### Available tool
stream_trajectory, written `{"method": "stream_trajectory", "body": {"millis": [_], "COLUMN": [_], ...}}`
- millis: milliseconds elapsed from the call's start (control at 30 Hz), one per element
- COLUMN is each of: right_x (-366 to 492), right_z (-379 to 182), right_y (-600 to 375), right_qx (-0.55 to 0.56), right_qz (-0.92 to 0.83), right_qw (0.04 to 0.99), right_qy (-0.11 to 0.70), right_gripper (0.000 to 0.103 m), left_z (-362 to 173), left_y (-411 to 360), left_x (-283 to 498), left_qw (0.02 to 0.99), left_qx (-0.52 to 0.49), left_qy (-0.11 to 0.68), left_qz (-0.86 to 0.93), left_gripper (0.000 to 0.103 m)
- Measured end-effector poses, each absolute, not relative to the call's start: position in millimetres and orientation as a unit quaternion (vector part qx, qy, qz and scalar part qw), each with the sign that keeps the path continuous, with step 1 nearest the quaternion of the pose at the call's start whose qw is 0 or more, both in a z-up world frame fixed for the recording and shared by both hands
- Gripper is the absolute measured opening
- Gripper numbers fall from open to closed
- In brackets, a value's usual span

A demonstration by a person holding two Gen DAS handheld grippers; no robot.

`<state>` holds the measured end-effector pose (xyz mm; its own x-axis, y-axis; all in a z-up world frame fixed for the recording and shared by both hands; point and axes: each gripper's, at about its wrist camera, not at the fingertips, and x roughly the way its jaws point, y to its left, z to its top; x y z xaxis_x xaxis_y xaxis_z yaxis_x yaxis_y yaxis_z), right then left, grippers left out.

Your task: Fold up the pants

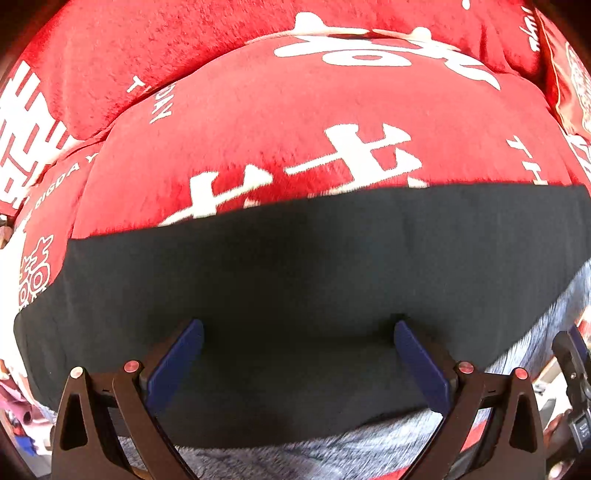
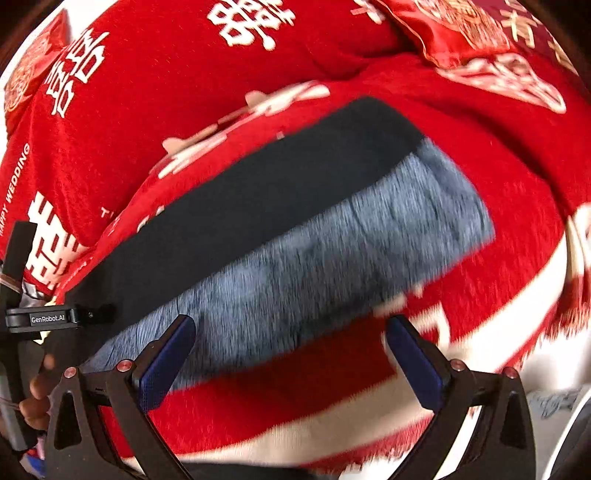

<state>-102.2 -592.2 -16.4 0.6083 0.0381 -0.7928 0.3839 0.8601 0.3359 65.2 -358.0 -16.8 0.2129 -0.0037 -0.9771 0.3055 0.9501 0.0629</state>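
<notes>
Your black pants with fuzzy grey-blue lining (image 2: 295,229) lie in a long folded band on the red plush blanket with white characters (image 1: 258,110). Your left gripper (image 1: 298,330) hovers spread over them; your right gripper (image 2: 291,328) gapes beside their edge. A red satin cushion (image 2: 454,33) sits beyond.

Around the pants (image 2: 280,221), the red blanket (image 2: 498,221) gives you flat, open room on the near and far sides. Beyond their far end, a red cushion (image 2: 454,33) blocks you. Near their left end, the left gripper (image 2: 44,317) crowds that side.
</notes>
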Motion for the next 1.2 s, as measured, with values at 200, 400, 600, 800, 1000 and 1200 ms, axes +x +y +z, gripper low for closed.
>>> {"method": "stream_trajectory", "body": {"millis": [200,400,600,800,1000,1200], "right_x": [-76.3,-66.6,-66.2,-69.7,-67.3,-65.9], "right_z": [-12.7,-10.0,2.0,29.9,65.6,93.3], "right_y": [-610.3,-601.4,-588.5,-582.8,-539.3,-488.6], "right_qx": [0.246,0.196,0.164,0.161,0.06,-0.021], "right_qz": [-0.106,-0.134,-0.128,-0.134,-0.153,-0.151], "right_qw": [0.87,0.872,0.872,0.875,0.886,0.895], "right_qy": [0.414,0.428,0.443,0.437,0.433,0.419], "right_gripper": [0.103,0.103,0.045,0.027,0.026,0.026], "left_z": [-19.6,-20.3,-18.3,-18.7,-17.6,-6.0], "left_y": [-358.5,-363.2,-368.8,-365.0,-357.6,-340.0], "left_x": [72.4,82.7,76.3,71.9,71.1,63.2], "left_qw": [0.775,0.776,0.787,0.799,0.803,0.798], "left_qx": [0.094,0.077,0.088,0.086,0.087,0.087], "left_qy": [0.618,0.623,0.608,0.59,0.581,0.586], "left_qz": [-0.091,-0.063,-0.055,-0.073,-0.098,-0.113], "left_gripper": [0.103,0.103,0.103,0.103,0.103,0.103]}}
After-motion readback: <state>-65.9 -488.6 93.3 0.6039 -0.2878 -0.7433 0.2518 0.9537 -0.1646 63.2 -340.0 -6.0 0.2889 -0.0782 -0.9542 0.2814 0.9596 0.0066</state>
